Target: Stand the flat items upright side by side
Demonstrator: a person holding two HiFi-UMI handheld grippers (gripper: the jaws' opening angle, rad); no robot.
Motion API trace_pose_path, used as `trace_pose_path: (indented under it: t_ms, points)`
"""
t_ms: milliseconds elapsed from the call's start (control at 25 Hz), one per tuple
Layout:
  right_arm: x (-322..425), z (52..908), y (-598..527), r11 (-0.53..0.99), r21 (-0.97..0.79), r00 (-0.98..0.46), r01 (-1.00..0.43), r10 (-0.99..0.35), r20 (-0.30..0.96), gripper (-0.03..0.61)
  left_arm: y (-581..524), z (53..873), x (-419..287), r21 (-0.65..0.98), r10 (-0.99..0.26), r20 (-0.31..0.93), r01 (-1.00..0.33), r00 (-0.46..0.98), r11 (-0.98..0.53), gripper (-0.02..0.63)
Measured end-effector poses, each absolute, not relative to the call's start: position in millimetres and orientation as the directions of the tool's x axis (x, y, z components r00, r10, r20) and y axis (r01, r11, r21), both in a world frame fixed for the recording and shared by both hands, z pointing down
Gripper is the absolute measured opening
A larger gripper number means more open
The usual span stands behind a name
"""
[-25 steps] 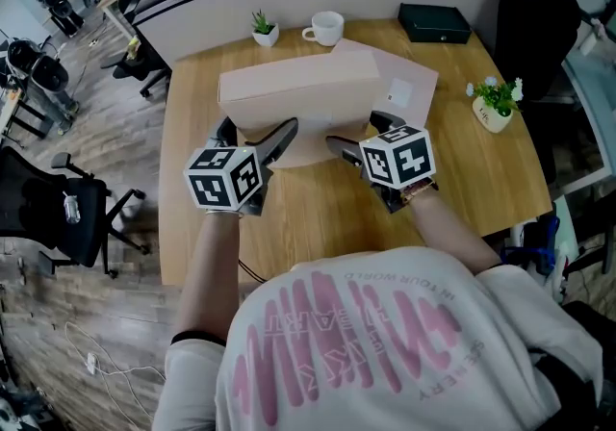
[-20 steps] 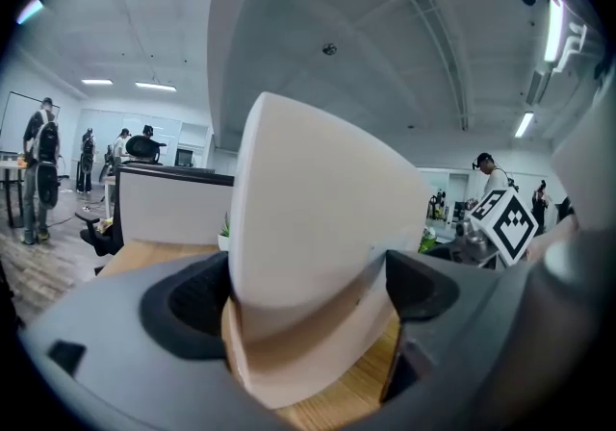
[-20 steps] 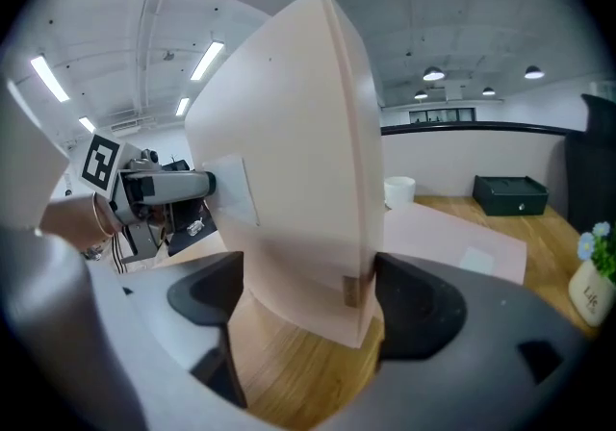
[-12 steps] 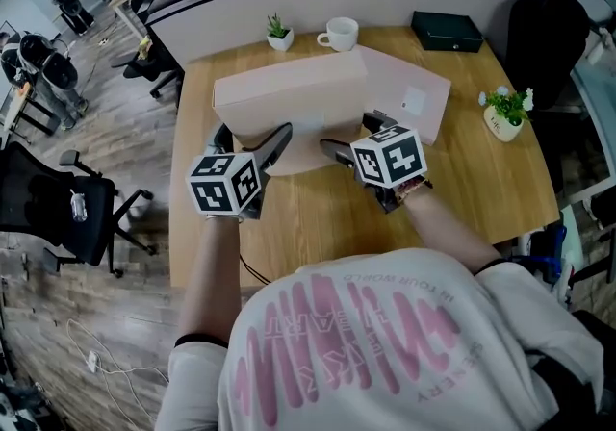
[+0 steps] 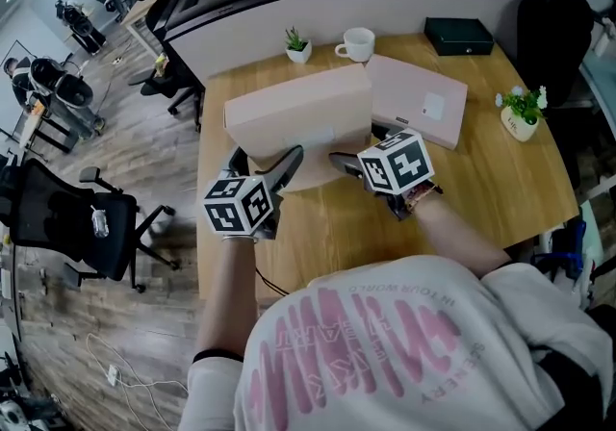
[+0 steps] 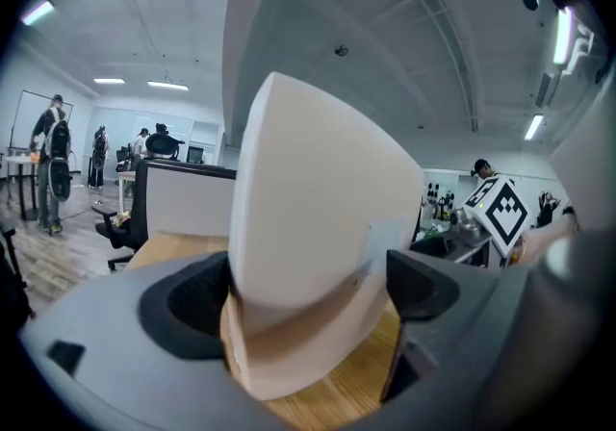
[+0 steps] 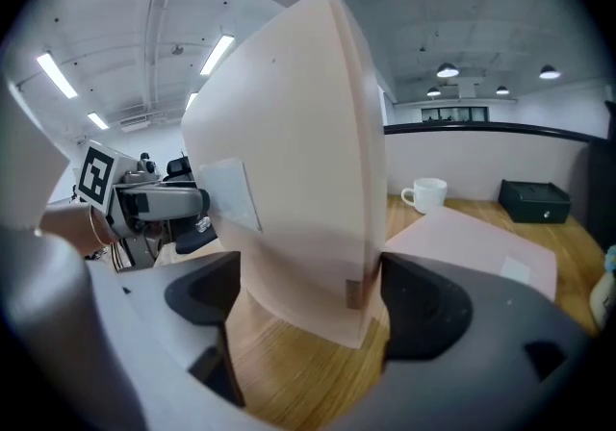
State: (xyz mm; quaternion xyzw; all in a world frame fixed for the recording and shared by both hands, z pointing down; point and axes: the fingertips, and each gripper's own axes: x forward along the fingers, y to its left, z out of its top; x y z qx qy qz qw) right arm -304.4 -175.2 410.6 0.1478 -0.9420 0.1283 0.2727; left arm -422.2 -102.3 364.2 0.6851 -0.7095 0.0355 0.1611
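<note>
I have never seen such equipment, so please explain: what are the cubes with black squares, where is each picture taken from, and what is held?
There is no robot. A person holds a tool in each hand; the patterned cubes belong to them. One picture comes from a camera on the person's head, looking down at a wooden desk. The other two come from cameras on the tools, looking along their tongs. The left tongs and the right tongs grip a flat pink box standing on edge. A second pink box lies flat beside it. A cup, a plant, a black case and a flower pot stand there too.
</note>
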Motion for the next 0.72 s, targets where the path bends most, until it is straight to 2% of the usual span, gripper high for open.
trace_pose_path:
  t_ms: [720]
  points:
    - [-299, 415, -173, 0.868, -0.195, -0.791, -0.457, -0.297, 0.535, 0.457, -90, 382, -416, 0.2, -0.966, 0.255, -0.98, 0.035, 0.017, 0.517]
